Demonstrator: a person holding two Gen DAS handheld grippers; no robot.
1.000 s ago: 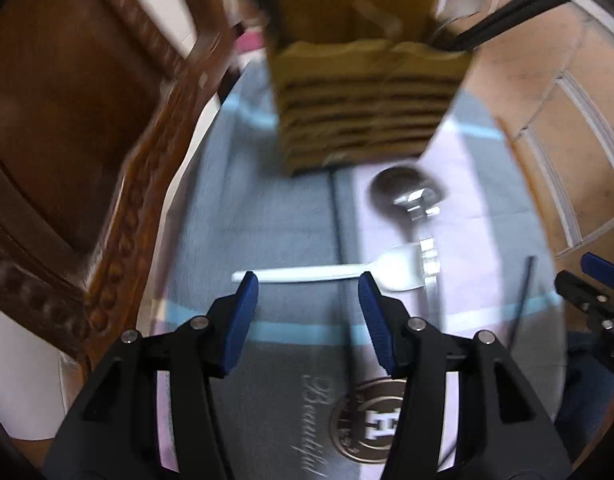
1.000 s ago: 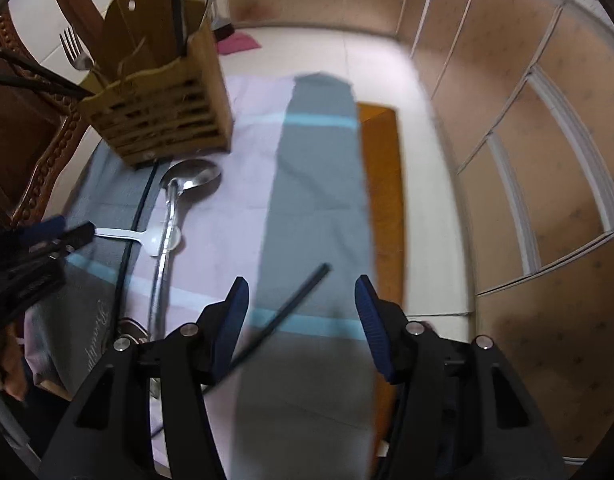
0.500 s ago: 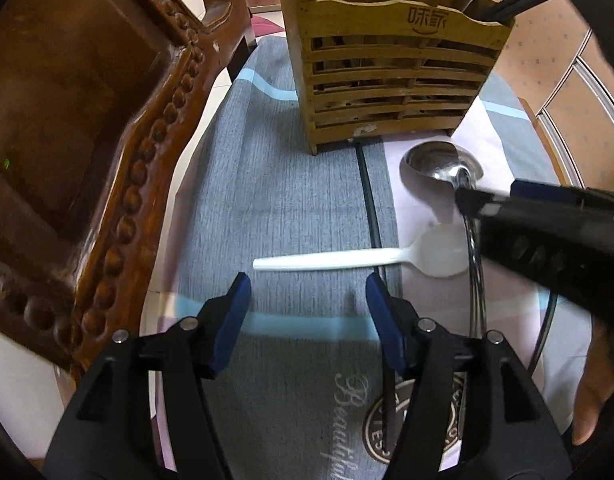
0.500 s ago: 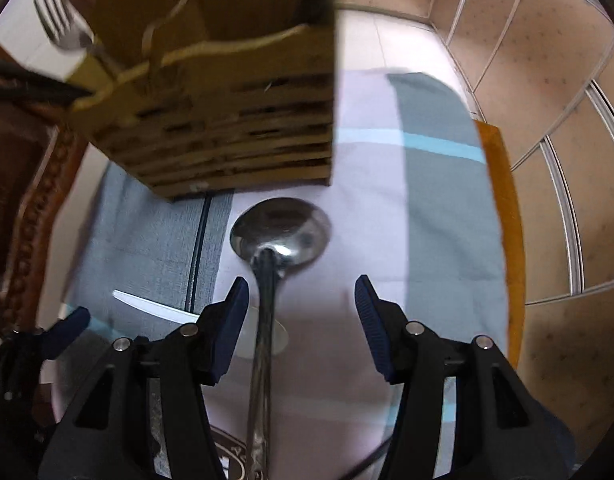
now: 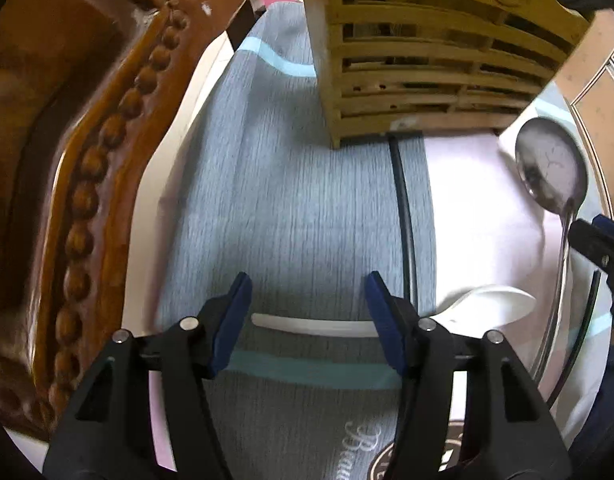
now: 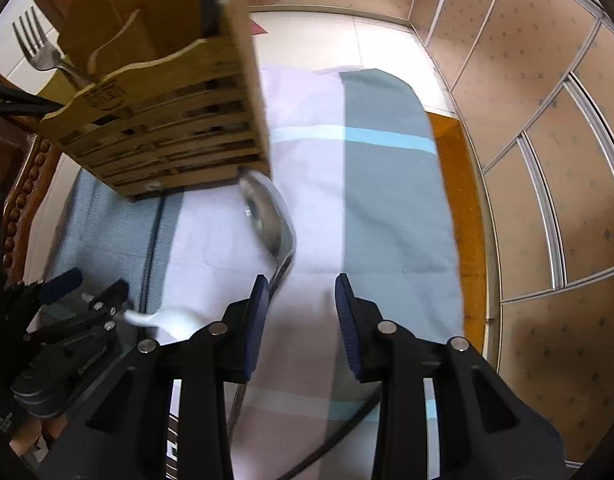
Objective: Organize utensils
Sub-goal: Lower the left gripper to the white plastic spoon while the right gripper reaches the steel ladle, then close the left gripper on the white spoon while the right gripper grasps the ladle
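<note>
Left wrist view: left gripper (image 5: 307,300) jaws stand released astride the white plastic spoon (image 5: 483,304) at lower centre. Right gripper (image 6: 299,300) jaws, just closing, flank the steel ladle (image 6: 267,212) handle below the wooden utensil holder (image 6: 167,128), ungripped.

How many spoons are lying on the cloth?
2. The white plastic spoon has its handle between the left gripper's fingers. The metal ladle-like spoon lies beside the wooden holder.

Striped grey-and-pink tablecloth (image 5: 291,208) covers the table; carved wooden chair (image 5: 107,152) just left of the cloth; tan panelled sliding doors (image 6: 547,128) well right of it, pale tiled floor (image 6: 331,40) beyond.
</note>
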